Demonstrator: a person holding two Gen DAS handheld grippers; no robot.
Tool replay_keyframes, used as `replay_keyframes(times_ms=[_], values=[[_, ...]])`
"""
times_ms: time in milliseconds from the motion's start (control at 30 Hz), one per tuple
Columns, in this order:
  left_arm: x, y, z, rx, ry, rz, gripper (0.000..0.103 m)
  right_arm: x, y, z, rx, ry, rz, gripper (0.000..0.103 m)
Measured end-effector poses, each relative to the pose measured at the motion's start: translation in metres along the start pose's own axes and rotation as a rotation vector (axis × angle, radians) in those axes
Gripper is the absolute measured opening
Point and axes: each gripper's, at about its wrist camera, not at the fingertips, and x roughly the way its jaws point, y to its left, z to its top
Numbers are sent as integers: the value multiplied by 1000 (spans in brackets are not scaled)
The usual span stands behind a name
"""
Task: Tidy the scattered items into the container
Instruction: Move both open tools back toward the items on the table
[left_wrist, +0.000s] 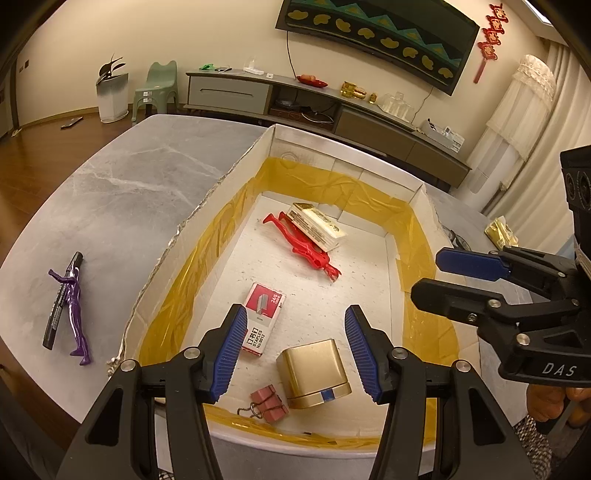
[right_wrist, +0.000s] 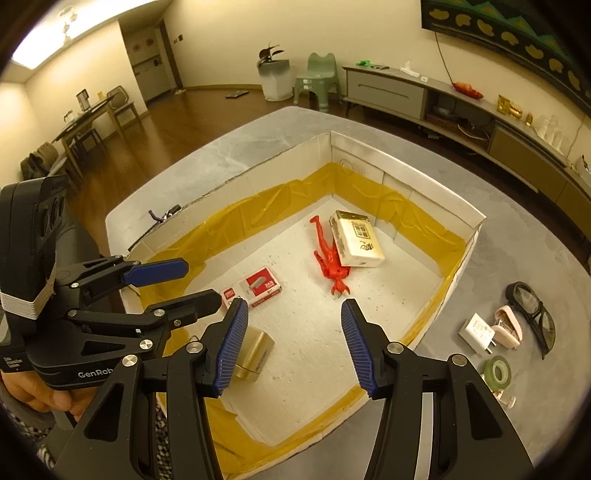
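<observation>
My left gripper (left_wrist: 293, 347): jaws wide, empty, above gold tin (left_wrist: 314, 373) inside box (left_wrist: 417, 229). My right gripper (right_wrist: 293, 345): jaws wide, empty. Purple figure (left_wrist: 74, 314), marker (left_wrist: 61, 299): outside, on tabletop (left_wrist: 122, 184).

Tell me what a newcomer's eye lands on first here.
The white box lined with yellow tape fills the grey table; inside it a red figurine lies partly under a cream packet. Outside to its left, a purple figurine lies across a black marker.
</observation>
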Motion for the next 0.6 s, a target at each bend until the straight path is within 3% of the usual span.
replay_keyframes(times_ms=[100, 400, 600], values=[[-3, -2, -2, -4, -2, -3, 57, -4, 0, -3, 1, -6, 6, 46], [-19, 5, -9, -33, -24, 2, 57, -13, -2, -8, 18, -23, 18, 41], [-27, -17, -13, 13, -28, -38, 57, -24, -11, -17, 67, -44, 58, 40]])
